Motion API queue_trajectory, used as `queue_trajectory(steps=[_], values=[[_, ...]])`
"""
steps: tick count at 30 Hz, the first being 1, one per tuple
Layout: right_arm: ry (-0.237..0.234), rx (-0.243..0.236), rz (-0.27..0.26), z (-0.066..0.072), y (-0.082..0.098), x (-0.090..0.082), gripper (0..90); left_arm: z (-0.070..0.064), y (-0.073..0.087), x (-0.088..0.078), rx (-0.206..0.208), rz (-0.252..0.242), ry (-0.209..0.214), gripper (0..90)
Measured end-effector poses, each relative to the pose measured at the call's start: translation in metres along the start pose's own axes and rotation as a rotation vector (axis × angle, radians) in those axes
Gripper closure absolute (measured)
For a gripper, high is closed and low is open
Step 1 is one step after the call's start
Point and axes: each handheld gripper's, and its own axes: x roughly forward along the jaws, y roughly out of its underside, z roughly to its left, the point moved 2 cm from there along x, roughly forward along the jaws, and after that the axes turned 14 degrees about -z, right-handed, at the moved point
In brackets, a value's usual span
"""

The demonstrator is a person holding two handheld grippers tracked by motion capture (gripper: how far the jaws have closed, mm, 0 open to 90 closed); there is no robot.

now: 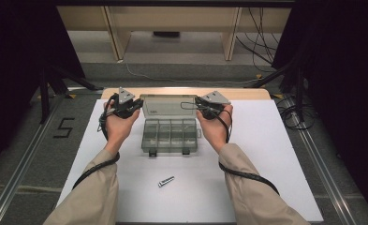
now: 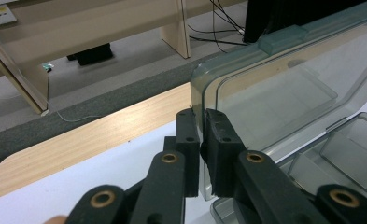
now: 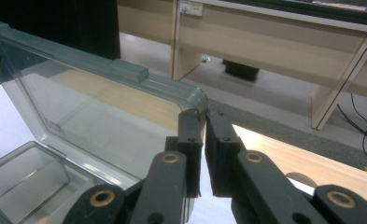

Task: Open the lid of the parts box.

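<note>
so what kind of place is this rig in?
Likely a lab or test bay set up for recording, not a home. A white-topped table stands between metal floor rails, dark curtains hang at both sides, and loose cables trail under plain wooden benches behind.

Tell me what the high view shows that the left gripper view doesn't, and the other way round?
High view alone: both of the person's hands, the right gripper pinching the lid's other side, the whole white table, and a small bolt lying loose near the person. Left gripper view alone: a close look at the left gripper, its pads shut on the lid's edge. Both: the clear lid standing open over the compartment box, and the wooden benches beyond the table.
</note>
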Motion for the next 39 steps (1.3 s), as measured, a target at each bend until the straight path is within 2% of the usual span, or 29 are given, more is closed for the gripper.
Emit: queue_trajectory(steps=[4, 8, 10, 17, 27, 29, 39], values=[[-0.001, 0.024, -0.003, 0.0, 0.001, 0.002, 85.8, 0.001, 0.0, 0.002, -0.01, -0.003, 0.003, 84.2], [0.003, 0.033, -0.002, 0.0, 0.001, 0.004, 85.8, 0.002, 0.001, 0.003, -0.015, -0.005, 0.005, 84.2], [0.004, 0.021, -0.011, -0.002, 0.0, 0.005, 85.9, 0.003, 0.001, 0.004, -0.014, -0.003, 0.004, 84.3], [0.004, 0.05, -0.003, -0.001, 0.001, 0.007, 85.9, 0.003, 0.001, 0.006, -0.021, -0.002, 0.003, 84.3], [0.02, 0.037, -0.013, -0.002, 0.001, 0.009, 85.8, 0.005, 0.001, 0.008, -0.026, 0.0, 0.002, 84.3], [0.014, 0.052, -0.009, -0.001, 0.002, 0.01, 85.8, 0.005, 0.001, 0.009, -0.023, 0.0, 0.001, 84.3], [0.021, 0.048, -0.012, -0.003, 0.003, 0.012, 85.7, 0.006, 0.003, 0.012, -0.031, -0.001, -0.003, 84.4]])
